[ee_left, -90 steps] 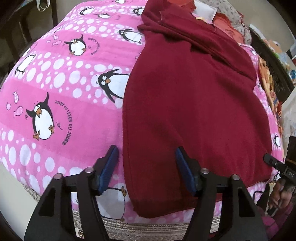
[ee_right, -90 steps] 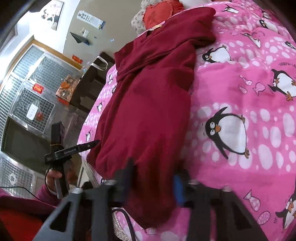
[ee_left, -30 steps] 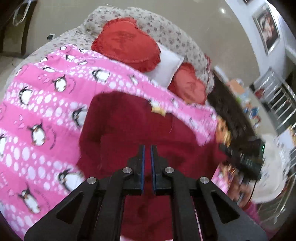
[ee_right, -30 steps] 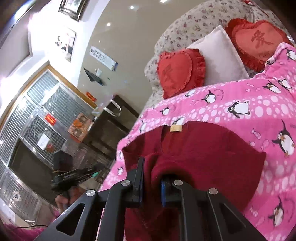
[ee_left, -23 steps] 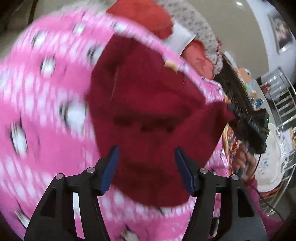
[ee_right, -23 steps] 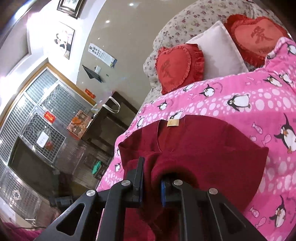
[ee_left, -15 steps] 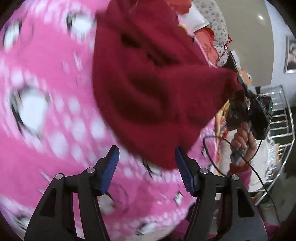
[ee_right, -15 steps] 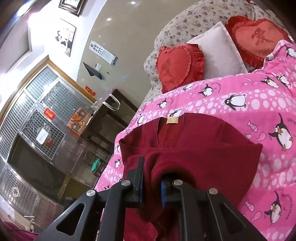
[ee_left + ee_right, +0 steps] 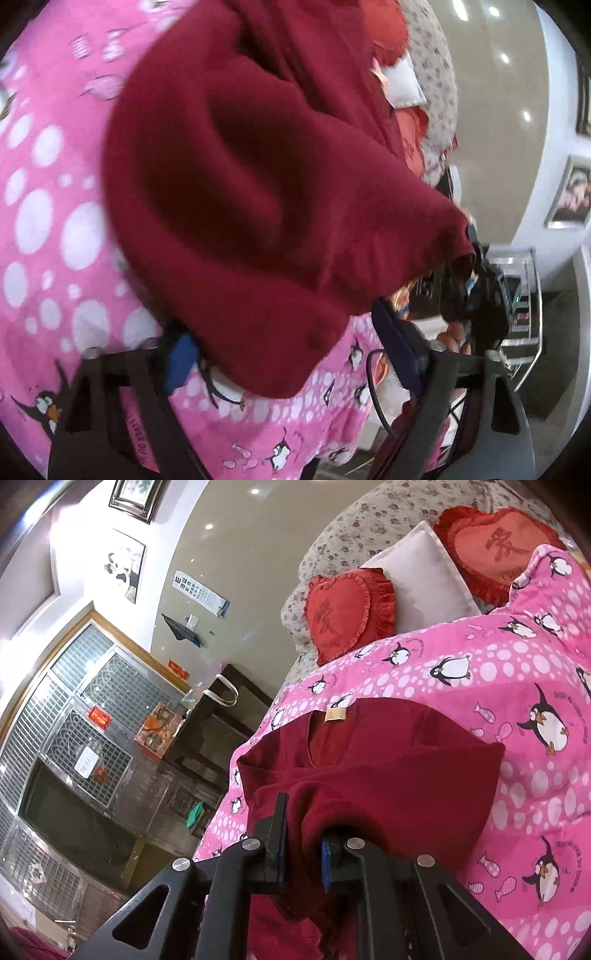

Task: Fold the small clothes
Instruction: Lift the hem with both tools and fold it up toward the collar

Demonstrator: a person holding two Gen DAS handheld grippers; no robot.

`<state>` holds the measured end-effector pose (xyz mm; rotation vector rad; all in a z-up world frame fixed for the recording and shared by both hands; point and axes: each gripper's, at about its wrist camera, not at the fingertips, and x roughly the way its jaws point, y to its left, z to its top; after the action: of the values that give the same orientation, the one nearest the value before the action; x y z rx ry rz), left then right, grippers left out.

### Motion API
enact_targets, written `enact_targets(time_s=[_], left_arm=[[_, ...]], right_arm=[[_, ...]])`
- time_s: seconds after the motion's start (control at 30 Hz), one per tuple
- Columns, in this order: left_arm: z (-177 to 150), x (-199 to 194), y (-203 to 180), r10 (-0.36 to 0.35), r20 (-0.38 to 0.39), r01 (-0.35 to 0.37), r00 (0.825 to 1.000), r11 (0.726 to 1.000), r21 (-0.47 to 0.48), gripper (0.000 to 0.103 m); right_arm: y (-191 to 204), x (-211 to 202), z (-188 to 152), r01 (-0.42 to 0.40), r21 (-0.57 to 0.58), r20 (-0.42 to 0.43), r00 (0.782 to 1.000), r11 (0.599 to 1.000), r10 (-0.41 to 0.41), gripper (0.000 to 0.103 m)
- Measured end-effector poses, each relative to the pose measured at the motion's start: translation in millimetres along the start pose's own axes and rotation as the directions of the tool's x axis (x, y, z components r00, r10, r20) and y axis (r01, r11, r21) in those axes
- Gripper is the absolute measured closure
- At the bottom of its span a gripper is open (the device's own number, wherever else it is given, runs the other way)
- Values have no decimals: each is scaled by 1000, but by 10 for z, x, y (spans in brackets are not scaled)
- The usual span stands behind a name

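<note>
A dark red garment (image 9: pixel 236 192) lies folded over on a pink penguin blanket (image 9: pixel 55 206). My left gripper (image 9: pixel 284 354) is open, its blue pads either side of the garment's near folded edge, which hangs between them. My right gripper (image 9: pixel 301 834) is shut on a bunched corner of the same garment (image 9: pixel 388 771), held a little above the blanket (image 9: pixel 517 672). The collar with a tan label (image 9: pixel 335 714) faces the pillows. In the left wrist view the right gripper (image 9: pixel 476 284) holds the raised corner.
Two red heart cushions (image 9: pixel 347 609) and a white pillow (image 9: pixel 424 579) lie at the bed's head. A dark side table (image 9: pixel 218 731) and metal grilles (image 9: pixel 74 716) stand left of the bed. The bed edge drops off near the left gripper.
My left gripper has opened and let go of the garment, then dropped low and close to its near fold. My right gripper stays shut on the corner and has hardly moved.
</note>
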<state>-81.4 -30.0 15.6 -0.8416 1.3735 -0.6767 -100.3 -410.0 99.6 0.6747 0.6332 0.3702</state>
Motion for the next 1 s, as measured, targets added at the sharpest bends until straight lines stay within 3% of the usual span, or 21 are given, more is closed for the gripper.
enact_targets(time_s=[0.03, 0.1, 0.23, 0.3, 0.43, 0.5, 0.57, 0.67, 0.73, 0.77, 0.83, 0.9, 1.0], left_arm=[[7, 4, -63, 15, -19, -14, 1000, 999, 34, 66], [44, -66, -210, 30, -26, -27, 999, 994, 103, 79], [347, -429, -544, -32, 31, 26, 999, 981, 191, 83], [664, -588, -776, -61, 81, 40, 995, 970, 240, 86], [1398, -671, -1068, -67, 205, 8, 977, 961, 277, 89], [1832, -588, -1112, -39, 265, -28, 963, 969, 246, 89], [2160, -487, -1107, 6, 317, -82, 948, 970, 229, 89], [2505, -499, -860, 60, 359, -117, 931, 983, 139, 82], [2554, -562, -757, 67, 371, -115, 926, 987, 108, 42], [2552, -650, -741, 61, 388, -113, 920, 987, 115, 36], [2483, -855, -763, 61, 431, -145, 901, 976, 165, 34], [2429, -866, -878, 85, 440, -198, 894, 956, 218, 34], [2271, -687, -1004, 122, 420, -262, 899, 918, 296, 34]], right_arm=[[2, -2, -1, 1, -3, -1, 1000, 1000, -1, 90], [21, -28, 0, -1, -15, -2, 1000, 1000, 1, 90], [48, -32, 76, -31, -18, -2, 1000, 999, 31, 90], [12, -3, 165, -49, 7, 19, 999, 999, 49, 90], [-123, 85, 422, 2, 87, 94, 996, 996, -10, 90], [-264, 164, 542, 31, 152, 128, 990, 988, -51, 90], [-417, 331, 656, 102, 189, 103, 987, 977, -123, 90], [-571, 487, 747, 197, 211, -9, 980, 957, -200, 88], [-628, 383, 730, 159, 239, 9, 986, 958, -165, 87], [-630, 309, 710, 147, 241, 19, 988, 959, -156, 85], [-595, 182, 672, 176, 208, 28, 982, 962, -186, 84], [-519, 50, 655, 219, 172, 61, 971, 961, -232, 82], [-350, -111, 652, 216, 128, 132, 964, 968, -232, 82]])
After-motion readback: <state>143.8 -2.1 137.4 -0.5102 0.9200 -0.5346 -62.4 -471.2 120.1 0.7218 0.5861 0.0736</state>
